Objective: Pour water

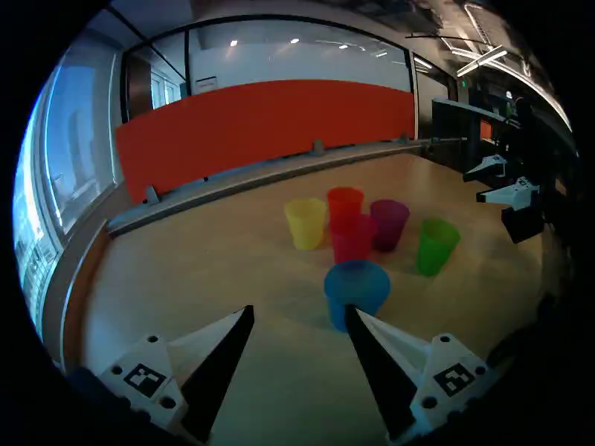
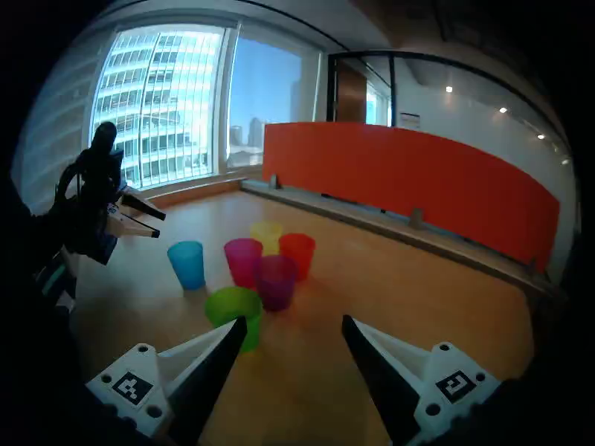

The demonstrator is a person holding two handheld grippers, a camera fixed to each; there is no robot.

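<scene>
Blue cup point(image 1: 357, 291) upright at lower centre of the left gripper view, just beyond the left gripper point(image 1: 298, 309) and slightly right of its gap; jaws spread wide, holding nothing. Green cup point(image 2: 233, 311) upright at lower left-centre of the right gripper view, just past the right gripper point(image 2: 294, 320), likewise wide and empty. Crowded behind on the table point(image 1: 223, 260): pink cup point(image 1: 352, 236), purple cup point(image 1: 390, 223), orange cup point(image 1: 345, 201), yellow cup point(image 1: 306, 221); water level unreadable.

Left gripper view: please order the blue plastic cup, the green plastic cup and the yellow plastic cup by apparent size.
1. Blue plastic cup: largest, but nearest the camera.
2. Green plastic cup and yellow plastic cup: look about alike, so I do not rank them.
</scene>
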